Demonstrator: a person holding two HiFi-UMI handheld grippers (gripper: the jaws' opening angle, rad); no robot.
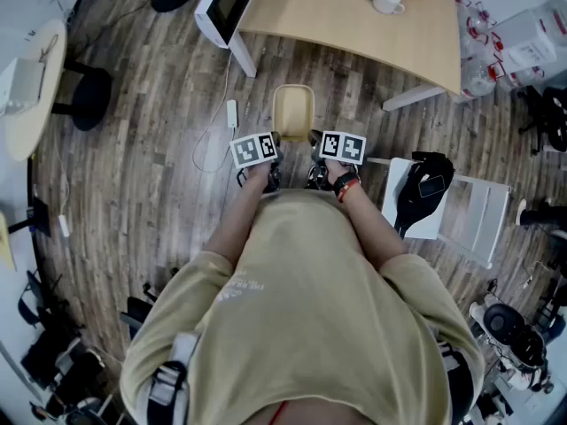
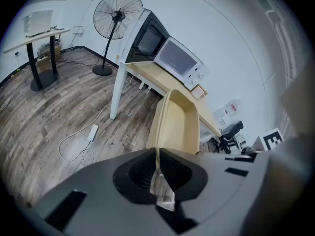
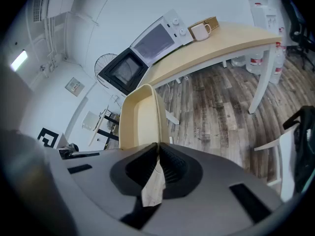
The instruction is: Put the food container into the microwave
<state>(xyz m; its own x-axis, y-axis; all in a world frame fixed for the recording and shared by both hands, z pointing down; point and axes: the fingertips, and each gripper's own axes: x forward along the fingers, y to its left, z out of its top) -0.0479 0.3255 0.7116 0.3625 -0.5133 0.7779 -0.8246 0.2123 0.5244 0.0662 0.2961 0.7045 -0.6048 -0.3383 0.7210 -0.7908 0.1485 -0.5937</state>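
Observation:
A beige food container (image 1: 293, 113) hangs over the wooden floor, held between both grippers in front of the person. My left gripper (image 1: 275, 138) is shut on its left rim, and the left gripper view shows the container (image 2: 179, 124) edge running into the closed left gripper (image 2: 158, 173). My right gripper (image 1: 314, 138) is shut on the right rim; the container (image 3: 138, 119) leads into the right gripper (image 3: 156, 166). The white microwave (image 1: 228, 5) stands on the table's left end, door open, a stretch ahead of the container. It is the same microwave (image 2: 167, 53) in the left gripper view and microwave (image 3: 147, 45) in the right.
A curved wooden table (image 1: 354, 25) carries a white mug (image 1: 387, 1) and a small box. A white chair with a black bag (image 1: 423, 193) stands at the right. A cable with an adapter (image 1: 217, 140) lies on the floor. A standing fan (image 2: 117, 16) is left of the table.

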